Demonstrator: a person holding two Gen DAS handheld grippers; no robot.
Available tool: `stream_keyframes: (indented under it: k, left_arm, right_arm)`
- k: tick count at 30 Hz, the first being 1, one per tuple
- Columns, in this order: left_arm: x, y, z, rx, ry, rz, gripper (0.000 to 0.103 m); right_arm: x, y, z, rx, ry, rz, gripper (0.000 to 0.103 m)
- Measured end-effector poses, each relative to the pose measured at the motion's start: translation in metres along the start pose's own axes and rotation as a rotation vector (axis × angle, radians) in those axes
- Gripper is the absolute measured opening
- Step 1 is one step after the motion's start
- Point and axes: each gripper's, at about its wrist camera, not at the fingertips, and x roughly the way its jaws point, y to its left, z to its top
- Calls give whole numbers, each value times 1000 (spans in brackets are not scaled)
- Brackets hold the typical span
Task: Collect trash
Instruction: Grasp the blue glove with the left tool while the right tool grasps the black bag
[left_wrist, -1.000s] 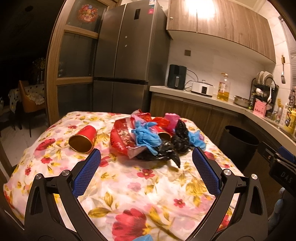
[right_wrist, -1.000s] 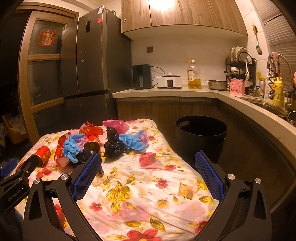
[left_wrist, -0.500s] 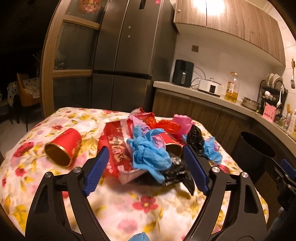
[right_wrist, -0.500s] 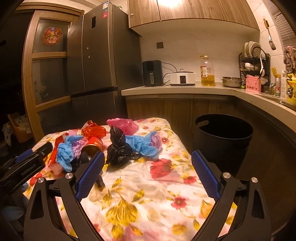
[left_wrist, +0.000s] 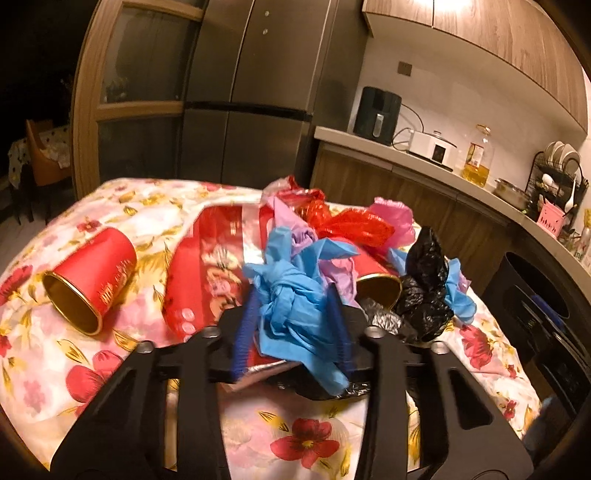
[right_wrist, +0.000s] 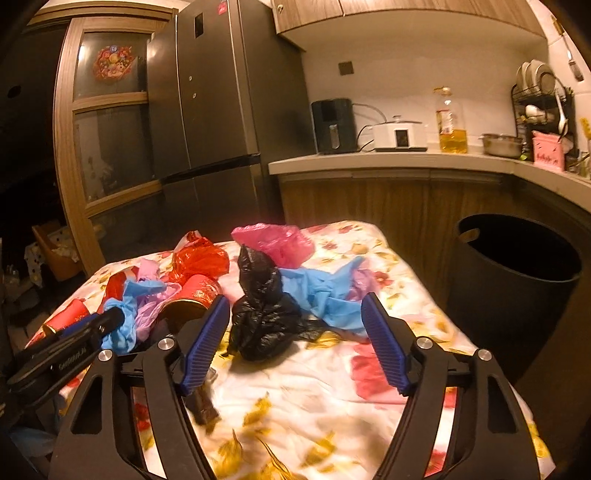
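Knotted blue plastic bag (left_wrist: 291, 306) — crumpled, glossy — pinched by left hand-held gripper (left_wrist: 291, 325).

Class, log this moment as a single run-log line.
left tongs: shut on blue plastic bag | right tongs: open, nearing black plastic bag | black bin: beside table

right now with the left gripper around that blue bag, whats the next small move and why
Probably finish squeezing, then lift. The left gripper has its blue pads on either side of the knotted blue bag, which sits on a foil wrapper in the pile, so a slow raise should free it alone. The black bin waits to the right; the right gripper is open.
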Motion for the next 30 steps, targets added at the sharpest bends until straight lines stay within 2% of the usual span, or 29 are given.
stream_keyframes:
  k: [3,5,10,19,21,30]
  left_arm:
    - [1,6,-1,-19,4,-24,15]
    - [-4,8,0,-27,-12,-41,11]
    - [-22,11,2,-41,-57,-58,7]
    - [-48,17,8,-59,-116,-64,7]
    - [-50,16,9,-61,-116,-68,7]
    - [-54,13,9,-66,-117,-73,7]
  right_arm:
    - [14,4,-1,-4,13,8,72]
    - [23,8,-2,-6,24,11,72]
    - [44,15,-5,0,57,18,72]
    - [70,18,-15,2,147,25,60]
    - [74,18,-16,6,164,28,55]
    - [74,19,-16,-6,183,75,13]
